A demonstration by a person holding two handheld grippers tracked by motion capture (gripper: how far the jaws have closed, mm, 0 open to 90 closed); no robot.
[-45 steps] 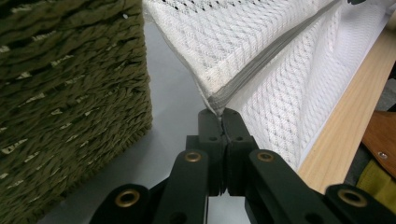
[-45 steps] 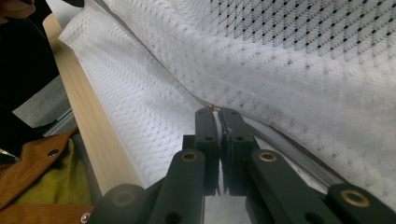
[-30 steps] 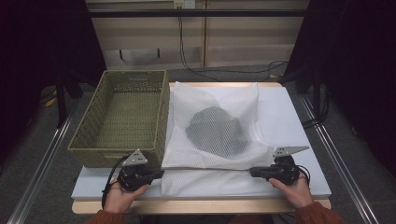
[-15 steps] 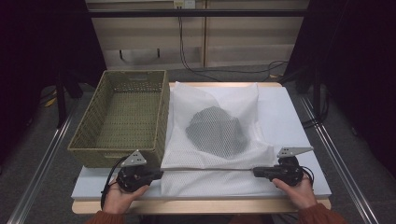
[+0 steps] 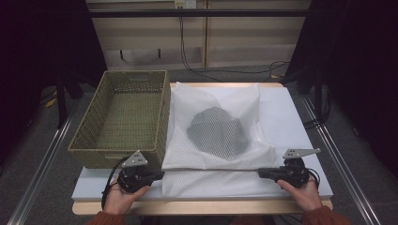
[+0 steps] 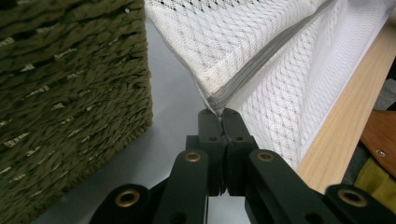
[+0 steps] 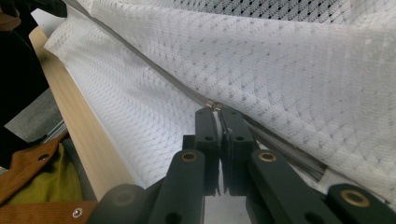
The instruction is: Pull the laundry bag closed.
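We find a white mesh bag (image 5: 220,136) lying flat on the worktop (image 5: 291,122), just beside a woven basket (image 5: 124,117) that stands at its left. A dark item (image 5: 217,132) shows through the mesh near the bag's middle. A zipper line (image 5: 211,170) runs across the bag's near portion, stretched between the two grippers.

The left gripper (image 5: 159,174) has its jaws clamped together on the bag's near left corner (image 6: 215,103), where the zipper seam ends, close to the basket's corner. The right gripper (image 5: 261,172) has its jaws pressed together on the small metal zipper pull (image 7: 215,105) at the right end of that line. We note both hands resting at the worktop's near edge.
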